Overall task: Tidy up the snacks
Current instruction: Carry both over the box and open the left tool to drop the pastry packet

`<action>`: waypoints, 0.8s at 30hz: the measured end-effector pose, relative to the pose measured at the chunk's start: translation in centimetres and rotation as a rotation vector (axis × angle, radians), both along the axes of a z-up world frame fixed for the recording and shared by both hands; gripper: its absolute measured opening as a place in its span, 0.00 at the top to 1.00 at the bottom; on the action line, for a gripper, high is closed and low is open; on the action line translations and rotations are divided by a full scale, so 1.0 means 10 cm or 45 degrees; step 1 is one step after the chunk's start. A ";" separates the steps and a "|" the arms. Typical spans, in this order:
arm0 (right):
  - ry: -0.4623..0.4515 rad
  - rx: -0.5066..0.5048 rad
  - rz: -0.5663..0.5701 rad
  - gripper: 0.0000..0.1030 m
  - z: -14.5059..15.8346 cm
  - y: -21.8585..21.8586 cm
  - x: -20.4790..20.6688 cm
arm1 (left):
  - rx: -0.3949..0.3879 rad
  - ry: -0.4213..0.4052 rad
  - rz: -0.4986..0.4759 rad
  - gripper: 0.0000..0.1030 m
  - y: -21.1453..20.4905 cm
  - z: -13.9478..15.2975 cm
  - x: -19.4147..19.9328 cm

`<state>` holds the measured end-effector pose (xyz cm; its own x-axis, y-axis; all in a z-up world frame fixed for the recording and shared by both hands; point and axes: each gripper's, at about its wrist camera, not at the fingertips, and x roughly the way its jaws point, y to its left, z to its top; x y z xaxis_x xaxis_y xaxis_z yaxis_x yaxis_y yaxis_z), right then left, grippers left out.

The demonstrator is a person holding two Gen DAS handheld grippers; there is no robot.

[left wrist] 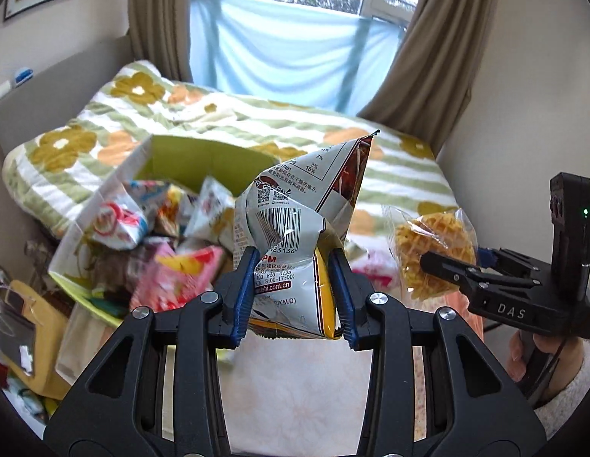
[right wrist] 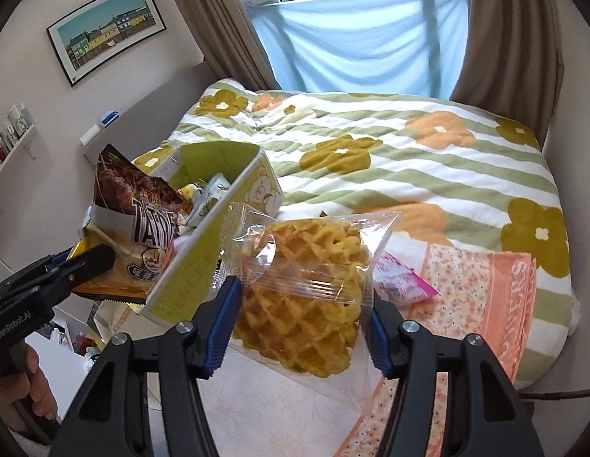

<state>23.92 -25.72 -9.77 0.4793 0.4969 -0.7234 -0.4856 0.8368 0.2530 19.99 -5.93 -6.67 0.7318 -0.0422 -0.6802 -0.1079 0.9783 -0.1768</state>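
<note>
My left gripper is shut on a crumpled silver and brown snack bag, held up beside the green cardboard box; the bag also shows in the right wrist view. My right gripper is shut on a clear packet of yellow waffle snacks, held above the bed to the right of the box; it also shows in the left wrist view. The box holds several colourful snack packets. A pink packet lies on the bed.
The bed has a flowered, striped quilt and a peach floral cloth near its front edge. Curtains and a window stand behind. Bags and clutter lie on the floor to the left of the bed. A wall shelf holds bottles.
</note>
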 end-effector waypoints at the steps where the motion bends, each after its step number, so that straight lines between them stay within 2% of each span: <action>1: -0.008 0.009 0.013 0.46 0.07 0.08 0.03 | -0.008 -0.012 0.005 0.67 0.09 0.05 0.04; 8: -0.083 0.036 0.067 0.46 0.39 0.75 0.26 | -0.024 -0.052 -0.001 0.67 0.85 0.28 0.47; 12: -0.046 0.064 0.051 0.46 0.40 1.19 0.43 | -0.029 -0.021 -0.043 0.67 1.33 0.29 0.84; 18: 0.030 0.055 -0.026 0.46 0.26 1.72 0.66 | -0.044 0.058 -0.124 0.67 1.94 0.08 1.38; 24: 0.084 0.027 -0.134 0.46 0.11 1.99 0.78 | -0.038 0.125 -0.233 0.67 2.23 -0.14 1.74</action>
<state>31.76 -5.83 -8.68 0.4814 0.4620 -0.7448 -0.3772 0.8763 0.2997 37.42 16.42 -8.11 0.6403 -0.1890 -0.7445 0.0526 0.9778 -0.2030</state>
